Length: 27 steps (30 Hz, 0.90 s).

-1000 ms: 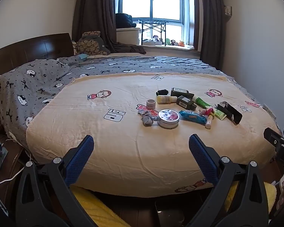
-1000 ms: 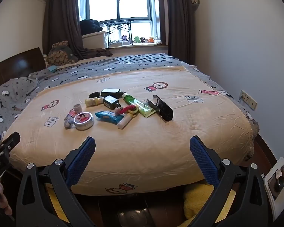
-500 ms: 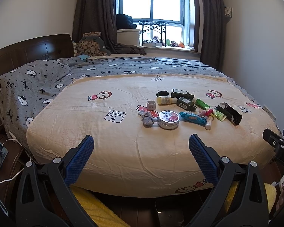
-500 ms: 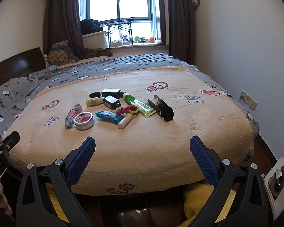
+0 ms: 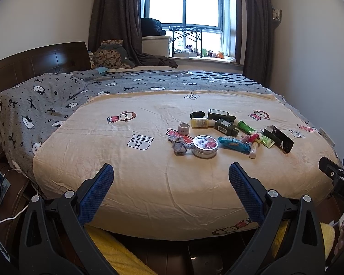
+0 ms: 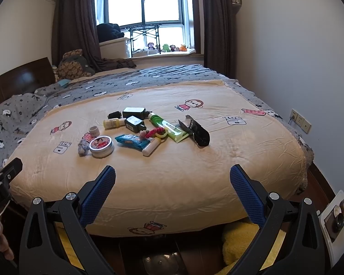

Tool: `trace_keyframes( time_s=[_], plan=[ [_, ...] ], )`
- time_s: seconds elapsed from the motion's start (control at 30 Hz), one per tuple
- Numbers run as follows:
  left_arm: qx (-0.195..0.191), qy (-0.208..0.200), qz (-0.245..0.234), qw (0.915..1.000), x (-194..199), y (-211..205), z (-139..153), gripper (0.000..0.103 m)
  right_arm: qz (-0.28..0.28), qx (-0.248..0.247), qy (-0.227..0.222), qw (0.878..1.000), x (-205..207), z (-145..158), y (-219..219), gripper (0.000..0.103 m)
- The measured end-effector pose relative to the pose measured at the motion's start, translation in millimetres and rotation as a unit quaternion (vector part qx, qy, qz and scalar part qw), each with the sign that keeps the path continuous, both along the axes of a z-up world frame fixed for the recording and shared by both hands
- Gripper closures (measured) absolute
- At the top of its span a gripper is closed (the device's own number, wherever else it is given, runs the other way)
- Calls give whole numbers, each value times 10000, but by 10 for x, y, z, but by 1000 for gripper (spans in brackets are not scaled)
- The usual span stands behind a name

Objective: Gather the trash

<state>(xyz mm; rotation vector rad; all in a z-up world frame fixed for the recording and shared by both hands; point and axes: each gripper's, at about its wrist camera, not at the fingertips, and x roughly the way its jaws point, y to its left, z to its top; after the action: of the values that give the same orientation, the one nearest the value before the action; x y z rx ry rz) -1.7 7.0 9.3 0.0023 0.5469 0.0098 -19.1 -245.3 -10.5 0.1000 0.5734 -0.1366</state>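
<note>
the trash sits in a pile mid-bed: blue wrapper, round tin, green tube, crumpled grey scrap, small bottles. wrapper and scrap look light and floppy (pinch them mid-body); the tin is probably stiff and slick, so take it across the rim. left tongs and right tongs both hang spread wide with nothing in them, level at the foot of the bed, well apart from the pile.
</note>
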Motion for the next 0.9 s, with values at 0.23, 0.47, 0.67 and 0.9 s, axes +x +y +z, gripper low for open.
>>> trace_keyframes(
  time_s=[0.23,0.47,0.67,0.9],
  plan=[
    [11,-20,-20,10000,6,1,27,8,0,-1,0,10000,2,-2,-3,3],
    [7,-30,-31,10000,15,-6,31,8,-1,0,-1,10000,4,1,-4,3],
    [12,-32,-57,10000,16,-20,15,8,-2,4,-2,10000,3,3,-9,3],
    [14,16,-60,10000,48,-15,-24,8,-6,20,40,10000,28,-9,-34,3]
  ],
)
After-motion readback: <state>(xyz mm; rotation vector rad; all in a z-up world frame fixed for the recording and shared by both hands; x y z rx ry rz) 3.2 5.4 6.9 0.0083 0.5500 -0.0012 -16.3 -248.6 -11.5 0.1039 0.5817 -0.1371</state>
